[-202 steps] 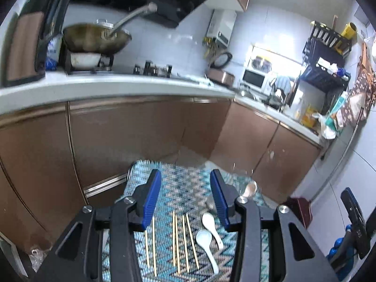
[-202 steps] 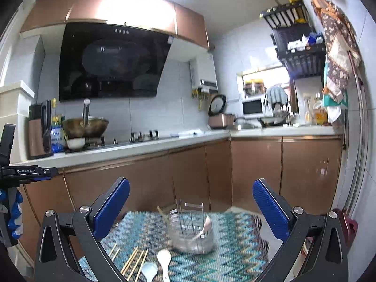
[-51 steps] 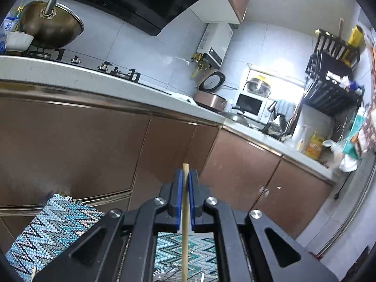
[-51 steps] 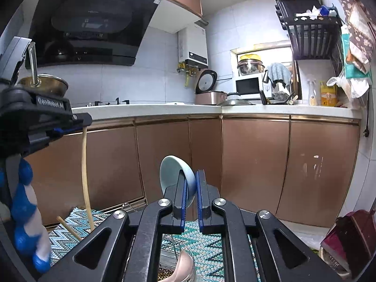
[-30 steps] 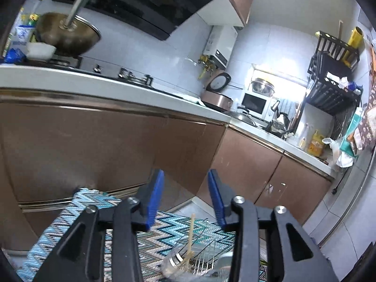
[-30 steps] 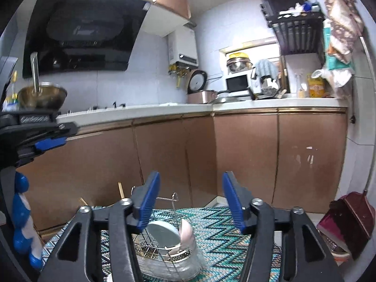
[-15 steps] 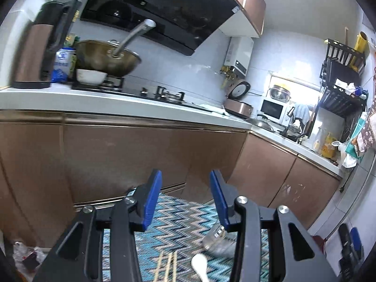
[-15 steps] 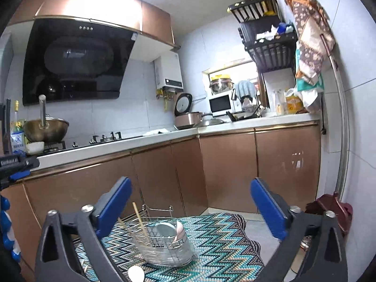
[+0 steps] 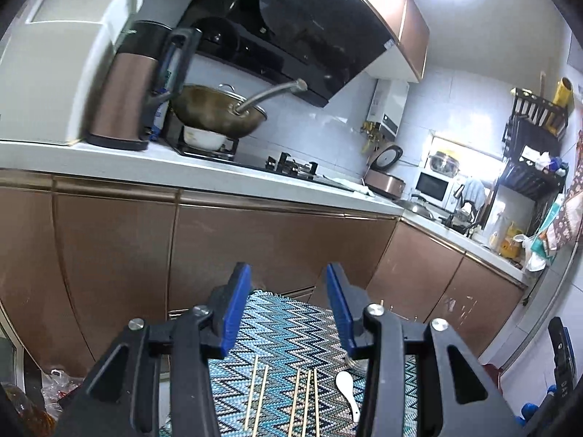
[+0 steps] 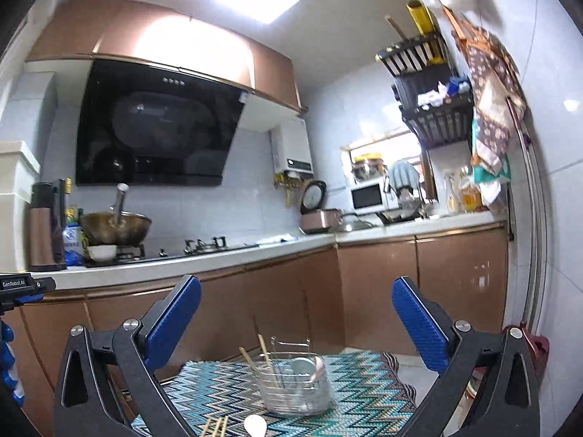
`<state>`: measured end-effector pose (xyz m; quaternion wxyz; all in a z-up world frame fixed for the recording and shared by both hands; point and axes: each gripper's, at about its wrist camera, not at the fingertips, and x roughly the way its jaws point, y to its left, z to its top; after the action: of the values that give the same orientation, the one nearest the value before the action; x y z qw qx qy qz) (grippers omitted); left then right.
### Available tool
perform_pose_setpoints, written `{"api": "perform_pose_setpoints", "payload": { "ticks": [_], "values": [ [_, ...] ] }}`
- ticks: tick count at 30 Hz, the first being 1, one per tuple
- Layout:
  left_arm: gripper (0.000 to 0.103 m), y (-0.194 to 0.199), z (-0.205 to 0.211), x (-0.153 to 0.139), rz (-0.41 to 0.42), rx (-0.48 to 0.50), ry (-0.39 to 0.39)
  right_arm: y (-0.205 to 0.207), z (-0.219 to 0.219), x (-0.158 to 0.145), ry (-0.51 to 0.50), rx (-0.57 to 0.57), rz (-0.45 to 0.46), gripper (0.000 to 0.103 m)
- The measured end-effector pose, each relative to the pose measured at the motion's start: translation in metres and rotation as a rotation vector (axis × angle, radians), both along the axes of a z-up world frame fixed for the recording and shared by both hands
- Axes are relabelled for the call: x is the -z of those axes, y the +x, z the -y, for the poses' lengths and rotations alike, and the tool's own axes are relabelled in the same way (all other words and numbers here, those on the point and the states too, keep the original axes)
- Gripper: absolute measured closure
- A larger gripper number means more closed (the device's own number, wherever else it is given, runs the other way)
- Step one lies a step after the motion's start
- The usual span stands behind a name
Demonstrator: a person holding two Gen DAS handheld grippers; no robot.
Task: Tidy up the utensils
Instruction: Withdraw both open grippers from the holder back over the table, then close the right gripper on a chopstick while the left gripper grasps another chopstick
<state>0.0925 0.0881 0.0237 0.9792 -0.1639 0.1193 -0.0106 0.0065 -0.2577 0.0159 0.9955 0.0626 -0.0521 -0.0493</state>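
Observation:
A wire utensil holder (image 10: 295, 382) stands on the zigzag mat (image 10: 364, 382) with two chopsticks, a pale blue spoon (image 10: 301, 366) and a pink spoon (image 10: 317, 364) in it. My right gripper (image 10: 296, 282) hangs wide open and empty, above and well back from the holder. A white spoon (image 10: 255, 424) and loose chopsticks (image 10: 215, 426) lie at the mat's near edge. In the left wrist view, several chopsticks (image 9: 295, 397) and the white spoon (image 9: 346, 386) lie on the mat (image 9: 284, 324). My left gripper (image 9: 288, 273) is open and empty above them, and its right finger mostly hides the holder.
Brown cabinet fronts (image 9: 277, 247) rise just behind the mat, under a white counter (image 10: 218, 258) with a wok (image 9: 218, 109), a flask (image 9: 124, 98) and a stove. A red dustpan (image 10: 535, 349) sits on the floor at the right. Plastic bags (image 9: 54, 386) lie at the lower left.
The left gripper let a chopstick go into the holder and the right let the blue spoon go there. Both drew back and up, and the right jaws opened wide.

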Motion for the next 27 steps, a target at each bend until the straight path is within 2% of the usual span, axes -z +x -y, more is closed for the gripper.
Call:
{"api": "perform_pose_setpoints", "payload": {
  "ticks": [7,13,16,23,26,27],
  "values": [
    [0.062,-0.038,-0.026,-0.007,0.041,-0.005,-0.007,-0.022,-0.019,-0.011,-0.019,-0.050,0.012,0.000],
    [0.062,-0.040,-0.038,-0.003,0.026,0.012,-0.006,-0.028,-0.028,-0.016,-0.033,-0.074,-0.009,0.000],
    [0.062,-0.028,-0.035,0.009,-0.025,0.057,-0.014,-0.020,-0.027,-0.011,-0.025,-0.088,-0.059,0.000],
    [0.062,0.032,-0.009,0.055,-0.238,0.252,-0.030,0.013,-0.018,0.018,-0.005,-0.138,-0.194,0.001],
    [0.062,0.064,0.005,0.080,-0.334,0.308,-0.030,0.036,-0.016,0.034,0.001,-0.188,-0.280,0.010],
    [0.062,0.076,0.010,0.090,-0.369,0.330,-0.038,0.048,-0.015,0.042,0.007,-0.209,-0.319,0.016]
  ]
}}
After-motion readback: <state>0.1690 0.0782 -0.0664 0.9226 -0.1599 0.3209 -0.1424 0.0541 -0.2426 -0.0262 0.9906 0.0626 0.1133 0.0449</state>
